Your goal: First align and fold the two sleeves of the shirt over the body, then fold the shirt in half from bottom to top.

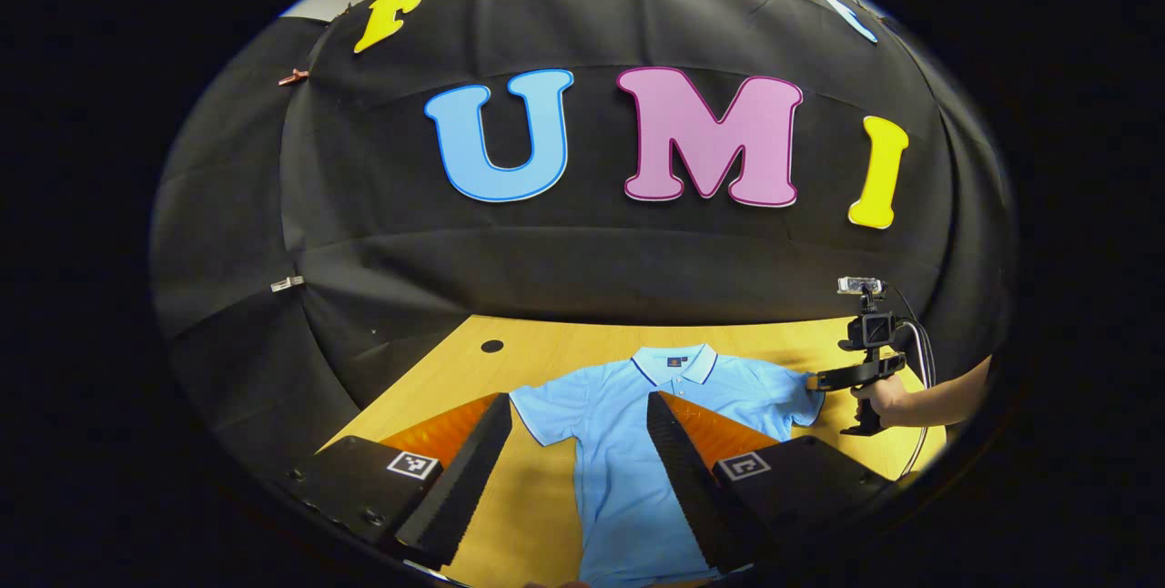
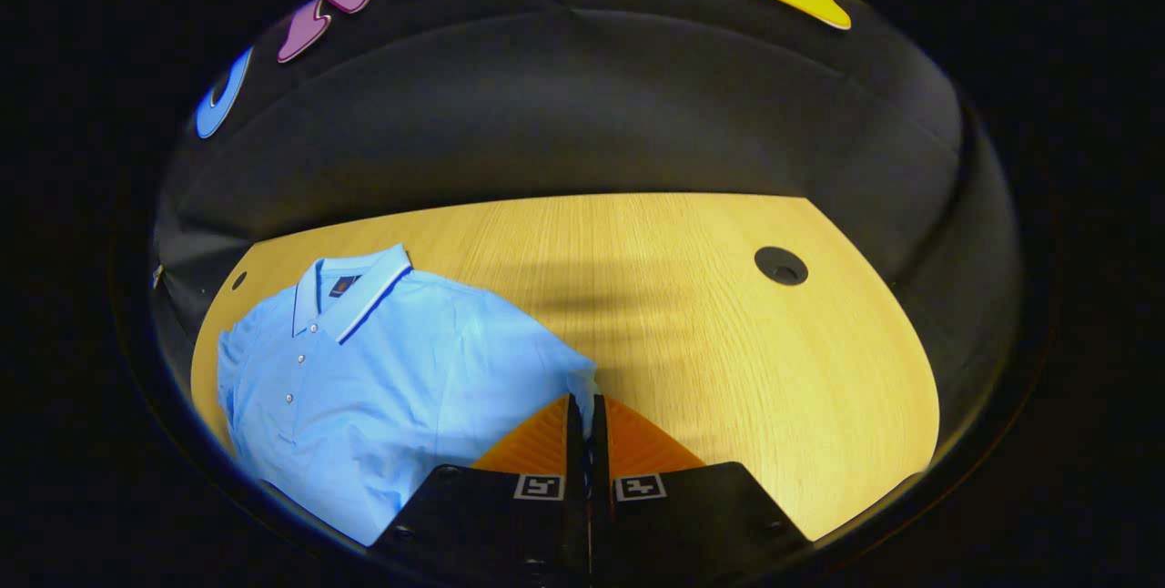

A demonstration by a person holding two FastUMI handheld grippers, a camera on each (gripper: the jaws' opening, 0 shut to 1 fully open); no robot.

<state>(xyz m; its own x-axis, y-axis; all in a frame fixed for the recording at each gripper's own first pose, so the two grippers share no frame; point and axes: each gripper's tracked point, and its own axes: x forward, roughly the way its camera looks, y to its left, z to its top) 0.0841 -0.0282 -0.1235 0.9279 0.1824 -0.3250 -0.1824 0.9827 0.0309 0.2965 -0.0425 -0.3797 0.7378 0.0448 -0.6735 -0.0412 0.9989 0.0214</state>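
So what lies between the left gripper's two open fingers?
In the left gripper view, the left gripper frames bare table and the shirt with one sleeve.

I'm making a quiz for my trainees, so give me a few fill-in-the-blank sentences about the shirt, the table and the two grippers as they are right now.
1. The light blue shirt lies flat on a ____ table.
2. The right gripper is shut on the edge of one ____ of the shirt.
3. The left gripper hangs over the shirt with its jaws ____.
4. The shirt's collar points toward the booth's ____.

Missing words: wooden; sleeve; open; wall
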